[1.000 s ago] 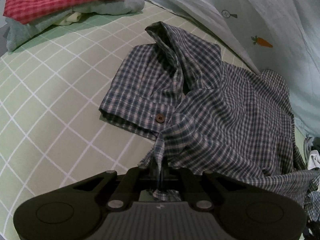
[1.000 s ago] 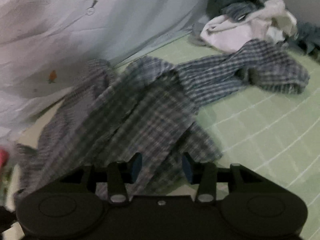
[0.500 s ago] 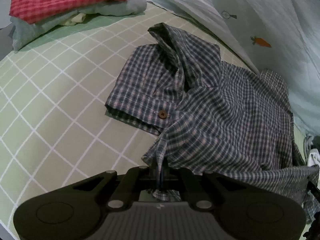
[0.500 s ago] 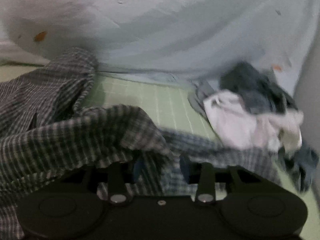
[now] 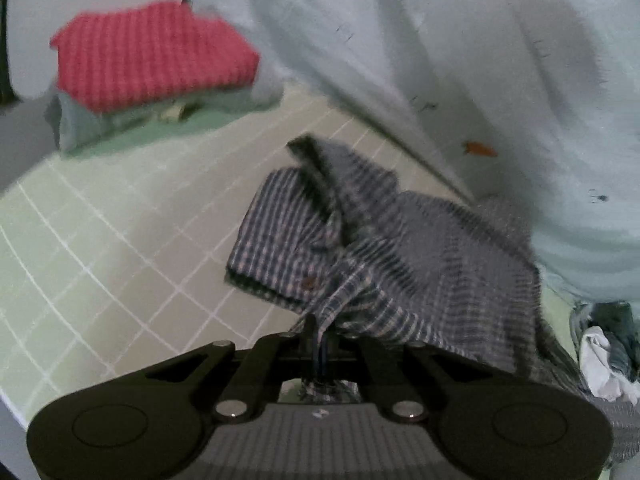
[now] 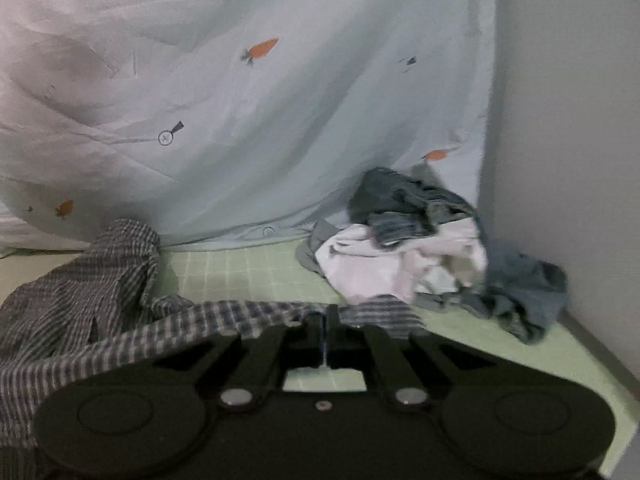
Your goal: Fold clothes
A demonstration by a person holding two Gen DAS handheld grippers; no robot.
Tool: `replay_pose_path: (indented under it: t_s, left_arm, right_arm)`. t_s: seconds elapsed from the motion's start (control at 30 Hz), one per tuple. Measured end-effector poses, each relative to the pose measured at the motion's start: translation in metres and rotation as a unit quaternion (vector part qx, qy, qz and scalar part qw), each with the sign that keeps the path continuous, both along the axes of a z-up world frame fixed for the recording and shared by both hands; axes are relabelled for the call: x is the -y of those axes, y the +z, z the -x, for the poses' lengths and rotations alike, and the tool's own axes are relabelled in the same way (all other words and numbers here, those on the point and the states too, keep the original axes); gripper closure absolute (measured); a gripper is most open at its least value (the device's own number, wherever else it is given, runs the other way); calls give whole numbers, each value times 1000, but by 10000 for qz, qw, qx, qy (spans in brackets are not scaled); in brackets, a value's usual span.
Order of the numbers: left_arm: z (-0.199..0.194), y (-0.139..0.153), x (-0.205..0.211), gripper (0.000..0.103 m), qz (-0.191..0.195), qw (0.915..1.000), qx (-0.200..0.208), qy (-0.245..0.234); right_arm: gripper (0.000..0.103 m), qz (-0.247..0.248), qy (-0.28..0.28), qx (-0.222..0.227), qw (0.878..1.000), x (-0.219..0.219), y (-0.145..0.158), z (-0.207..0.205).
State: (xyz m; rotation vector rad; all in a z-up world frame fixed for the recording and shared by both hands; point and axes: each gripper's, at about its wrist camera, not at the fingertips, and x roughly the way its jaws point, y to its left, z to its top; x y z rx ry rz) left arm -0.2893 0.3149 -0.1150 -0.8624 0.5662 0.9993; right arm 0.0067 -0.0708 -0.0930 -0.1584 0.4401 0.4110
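Left wrist view: one blue checked shirt (image 5: pixel 404 248) lies crumpled on the green gridded bedsheet (image 5: pixel 100 248), and my left fingers (image 5: pixel 320 330) are clamped together on a fold of its near edge, which rises off the sheet. One brown button (image 5: pixel 308 280) shows on the shirt's front. One stack of folded clothes (image 5: pixel 152 68), red checked piece on top, sits at the far left corner of the bed. One pale blue sheet with carrot prints (image 5: pixel 500 80) hangs along the far side; the shirt's far edge reaches its foot.

On the right wrist view, my right fingers (image 6: pixel 325 330) have just been closing and now pinch a thin strip of the same shirt (image 6: pixel 80 280), which trails away to the left. One loose heap of unfolded clothes (image 6: pixel 420 256) fills the corner against the wall (image 6: pixel 568 120). Open sheet lies between the heap and the shirt, and more to the left of the shirt.
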Motion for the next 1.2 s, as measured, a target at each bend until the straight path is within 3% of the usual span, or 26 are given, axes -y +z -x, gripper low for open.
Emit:
replay_pose_path:
  t_s: [0.13, 0.23, 0.33, 0.47, 0.5, 0.53, 0.6, 0.63, 0.7, 0.73, 0.87, 1.03, 1.2]
  left_arm:
    - [18, 40, 28, 101, -266, 9996, 59, -86]
    - [37, 49, 48, 101, -157, 9999, -21, -62]
    - [55, 17, 60, 101, 362, 9980, -491, 153]
    - [64, -39, 66, 100, 1081, 9852, -1276, 377]
    - [63, -43, 67, 94, 1086, 9840, -1366, 347]
    - [61, -44, 68, 89, 1053, 9836, -1426, 319]
    - [56, -38, 69, 61, 847, 9863, -1402, 171]
    - [53, -33, 69, 52, 670, 9878, -1399, 119]
    - [46, -23, 67, 23, 302, 9888, -1461, 98]
    - [43, -18, 66, 19, 133, 9886, -1495, 106]
    - [30, -6, 58, 17, -255, 9885, -1493, 34]
    - [14, -14, 43, 16, -183, 9885, -1501, -41]
    - [-12, -28, 25, 16, -20, 9873, -1575, -185]
  right_arm:
    - [102, -100, -166, -254, 9995, 40, 12, 31]
    - [102, 32, -315, -602, 9977, 66, 5, 50]
    - [102, 808, -240, -1034, 9911, 73, -36, 63]
    - [100, 1477, -27, -1714, 9741, 66, -94, 66]
    - [91, 1528, 17, -1846, 9709, 64, -98, 66]
    - [72, 1570, 54, -1950, 9681, 62, -101, 66]
    - [46, 1554, 34, -1869, 9700, 60, -95, 67]
    - [41, 1562, 28, -1815, 9709, 58, -90, 66]
    - [31, 1578, 4, -1709, 9726, 53, -78, 65]
    - [28, 1579, -79, -1665, 9733, 49, -69, 63]
    - [19, 1272, -105, -1594, 9789, 36, -35, 55]
    - [15, 484, 160, -1682, 9844, 18, -11, 29]
    - [10, 607, 620, -1547, 9841, -44, -18, -11]
